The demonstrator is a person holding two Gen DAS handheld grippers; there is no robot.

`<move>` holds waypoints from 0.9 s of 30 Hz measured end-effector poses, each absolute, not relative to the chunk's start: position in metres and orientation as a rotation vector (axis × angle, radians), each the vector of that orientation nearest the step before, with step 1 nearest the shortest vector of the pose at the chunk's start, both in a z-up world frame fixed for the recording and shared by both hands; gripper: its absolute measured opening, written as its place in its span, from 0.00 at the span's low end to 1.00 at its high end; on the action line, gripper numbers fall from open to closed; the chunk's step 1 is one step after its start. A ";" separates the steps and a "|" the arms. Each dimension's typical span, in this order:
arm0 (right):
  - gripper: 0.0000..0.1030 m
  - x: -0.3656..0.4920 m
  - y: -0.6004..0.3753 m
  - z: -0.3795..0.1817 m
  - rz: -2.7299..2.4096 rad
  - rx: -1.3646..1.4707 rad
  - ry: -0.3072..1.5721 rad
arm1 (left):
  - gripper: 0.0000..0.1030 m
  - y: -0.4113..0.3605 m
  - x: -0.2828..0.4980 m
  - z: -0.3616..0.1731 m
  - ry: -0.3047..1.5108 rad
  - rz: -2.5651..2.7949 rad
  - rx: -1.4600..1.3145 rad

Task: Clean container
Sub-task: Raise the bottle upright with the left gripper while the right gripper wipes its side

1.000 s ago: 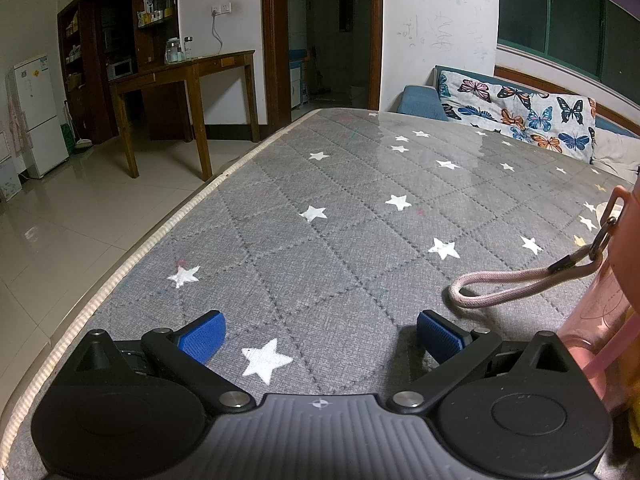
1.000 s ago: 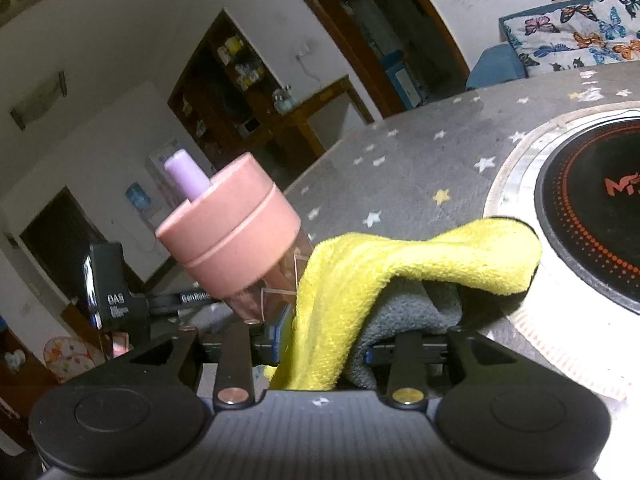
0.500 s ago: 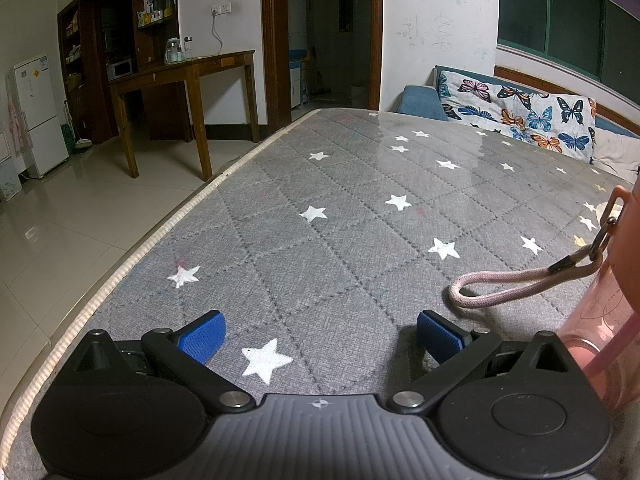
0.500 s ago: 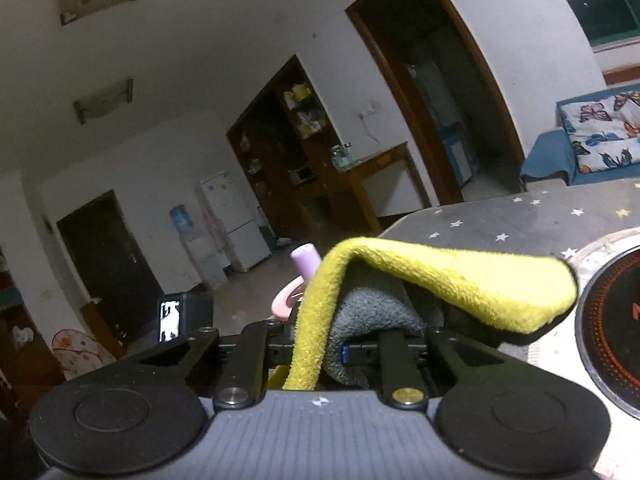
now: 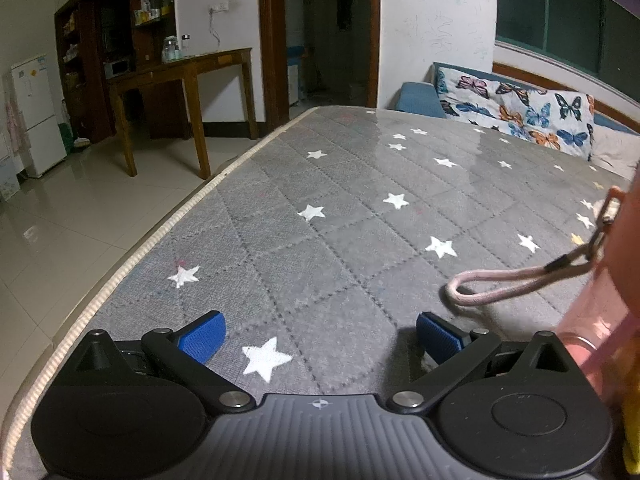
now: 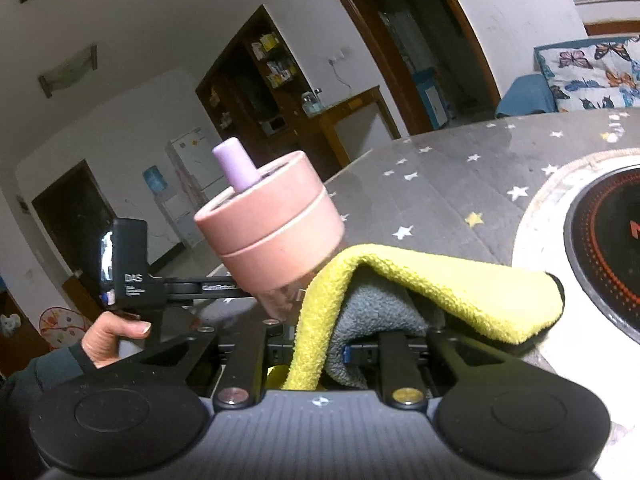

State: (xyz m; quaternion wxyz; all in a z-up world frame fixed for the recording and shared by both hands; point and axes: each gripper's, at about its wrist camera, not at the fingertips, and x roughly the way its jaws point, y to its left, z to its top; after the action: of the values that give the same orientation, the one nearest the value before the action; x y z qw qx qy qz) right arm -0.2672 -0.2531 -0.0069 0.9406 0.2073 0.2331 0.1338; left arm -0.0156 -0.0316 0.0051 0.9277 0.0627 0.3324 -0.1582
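**Cloth clamped, bottle beside it**

I see the grey star-print counter (image 5: 344, 240) filling the left wrist view, a round black cooktop (image 6: 600, 240) set into it at right in the right wrist view. My left gripper (image 5: 320, 334) sits spread wide over bare cover, nothing between its blue pads (image 5: 202, 336). The pink bottle (image 6: 272, 232) leans tilted just left of my right gripper (image 6: 320, 352), purple spout (image 6: 236, 168) up; its pink strap (image 5: 500, 288) lies looped on the counter. Right gripper is clenched on the yellow-grey cloth (image 6: 420, 292), which drapes rightward. A hand (image 6: 108, 338) holds the left gripper's handle.
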 end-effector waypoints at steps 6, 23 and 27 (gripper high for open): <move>0.19 -0.265 -0.258 -0.008 0.263 0.441 0.479 | 1.00 -0.026 -0.048 0.043 0.588 -0.427 0.087; 0.20 -0.264 -0.267 -0.008 0.228 0.477 0.470 | 1.00 -0.081 -0.121 0.113 0.447 -0.768 0.059; 0.20 -0.262 -0.270 -0.012 0.230 0.494 0.463 | 1.00 -0.103 -0.116 0.107 0.467 -0.742 0.050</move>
State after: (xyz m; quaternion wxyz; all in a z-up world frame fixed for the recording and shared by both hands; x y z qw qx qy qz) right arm -0.2621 -0.2699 -0.0122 0.9368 0.2417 0.2268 0.1124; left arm -0.1161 -0.1028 0.1069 0.9051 0.0240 0.2262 -0.3592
